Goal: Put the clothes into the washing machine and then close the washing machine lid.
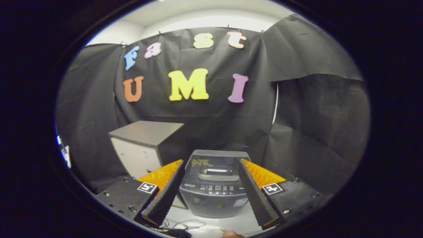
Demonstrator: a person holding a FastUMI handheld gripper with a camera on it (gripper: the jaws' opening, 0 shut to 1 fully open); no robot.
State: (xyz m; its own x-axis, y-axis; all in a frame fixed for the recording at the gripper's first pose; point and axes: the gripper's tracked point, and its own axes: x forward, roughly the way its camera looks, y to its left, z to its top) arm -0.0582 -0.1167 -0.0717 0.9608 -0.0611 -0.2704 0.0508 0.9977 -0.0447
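We see the gripper (210, 190) held up in front of a small top-loading washing machine (213, 188), fingers spread wide apart and nothing between them but air. The washer sits just ahead of the fingers, framed in the gap between them, on a pale tabletop (228, 223).

Its lid (216, 165) looks down: a flat dark glassy panel with a handle recess (216, 171) near its front edge, reflecting a strip of light. Control panel (216, 189) runs across the near face. We judge the lid closed, but the fisheye view is small here, so not certain.

No clothes on the table near the washer or in the fingers. Whether they are inside the drum we cannot tell; the lid hides it.

Left and a bit farther back stands a grey-topped cabinet (145, 145) with a light front, close beside the washer. Thin wires (180, 225) lie on the table just near of the machine. A fingertip of a person's hand (231, 234) peeks in at the near edge.

Judgement on progress: with the lid down, the fingers empty and no garment out, this reads either as the very end (clothes in, lid shut, gripper clear) or as the start, before anything is laid out. If it is the end, nothing is left. If it is the start, opening, loading and closing all remain.
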